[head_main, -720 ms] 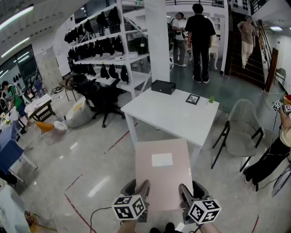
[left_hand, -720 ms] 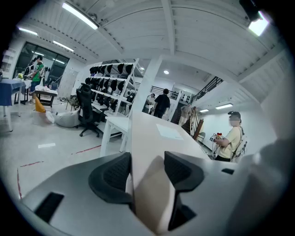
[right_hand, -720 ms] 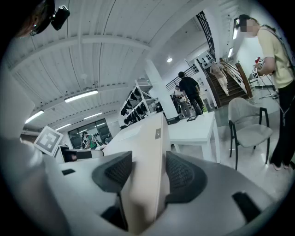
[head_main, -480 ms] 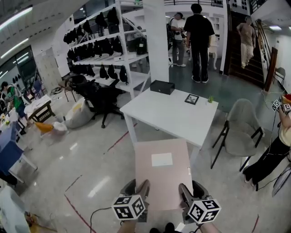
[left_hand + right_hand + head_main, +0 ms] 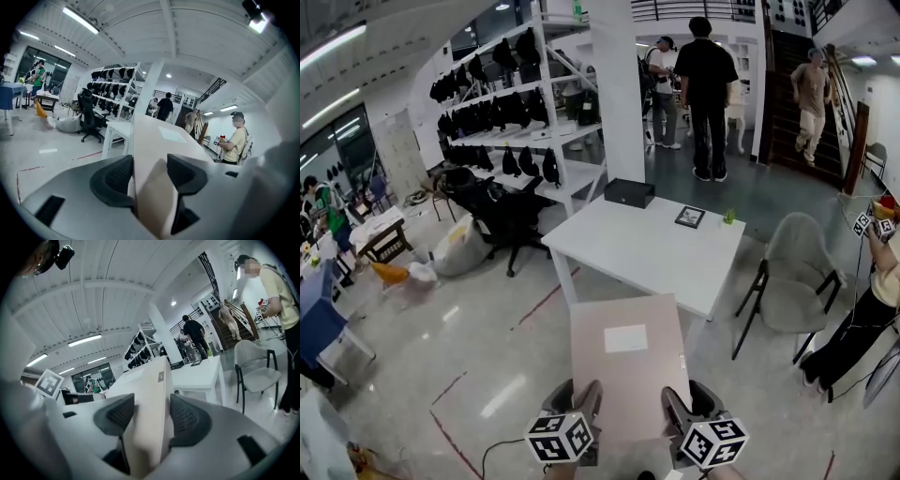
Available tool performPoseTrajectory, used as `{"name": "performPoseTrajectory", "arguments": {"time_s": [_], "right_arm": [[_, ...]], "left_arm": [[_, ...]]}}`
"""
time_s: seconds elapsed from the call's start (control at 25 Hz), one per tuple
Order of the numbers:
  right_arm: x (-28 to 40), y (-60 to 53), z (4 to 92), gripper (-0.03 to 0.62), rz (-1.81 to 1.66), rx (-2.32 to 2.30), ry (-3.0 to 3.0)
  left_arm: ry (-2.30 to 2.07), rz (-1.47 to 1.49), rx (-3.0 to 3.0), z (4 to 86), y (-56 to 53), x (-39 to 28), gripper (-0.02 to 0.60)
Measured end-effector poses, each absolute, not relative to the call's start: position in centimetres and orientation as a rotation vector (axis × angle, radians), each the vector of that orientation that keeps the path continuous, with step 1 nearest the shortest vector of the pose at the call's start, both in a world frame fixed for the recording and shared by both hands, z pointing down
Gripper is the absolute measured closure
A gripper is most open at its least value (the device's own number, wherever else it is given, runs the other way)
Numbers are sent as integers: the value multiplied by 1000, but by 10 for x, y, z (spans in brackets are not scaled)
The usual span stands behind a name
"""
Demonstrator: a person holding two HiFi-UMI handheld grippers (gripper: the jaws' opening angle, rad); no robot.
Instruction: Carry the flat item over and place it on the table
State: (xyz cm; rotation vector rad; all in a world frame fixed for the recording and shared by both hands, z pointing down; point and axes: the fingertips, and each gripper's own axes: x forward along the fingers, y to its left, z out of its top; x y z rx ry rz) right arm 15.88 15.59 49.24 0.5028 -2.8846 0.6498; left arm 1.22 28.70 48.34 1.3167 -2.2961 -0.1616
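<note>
A flat pinkish-beige box [image 5: 628,366] with a white label is held level in front of me, over the floor and short of the white table [image 5: 619,251]. My left gripper [image 5: 579,403] is shut on its near left edge and my right gripper [image 5: 682,405] on its near right edge. In the left gripper view the box [image 5: 157,136] runs away between the dark pads [image 5: 115,176] of the left gripper [image 5: 150,177]. The right gripper view shows the box [image 5: 152,376] clamped in the right gripper [image 5: 152,417], with the table [image 5: 199,371] beyond.
On the table's far side sit a black case [image 5: 628,192], a small picture frame [image 5: 690,217] and a tiny green plant [image 5: 728,217]. A grey chair [image 5: 792,281] and a seated person [image 5: 867,319] are at the right. Shelving [image 5: 511,131], a pillar [image 5: 617,94] and standing people [image 5: 705,84] lie behind.
The room has shifted slightly in view and the table looks a little nearer. The box stays gripped at both near edges, a bit lower in the picture.
</note>
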Motion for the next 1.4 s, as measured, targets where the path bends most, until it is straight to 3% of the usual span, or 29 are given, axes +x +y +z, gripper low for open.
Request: {"name": "performPoseTrajectory", "arguments": {"time_s": [0.72, 1.4], "right_arm": [[147, 107, 495, 369, 645, 494, -2891], [-5, 10, 502, 372, 653, 677, -2853]], "left_arm": [[-2318, -139, 1299, 486, 239, 2, 348], [-2218, -109, 1413, 498, 124, -166, 348]]}}
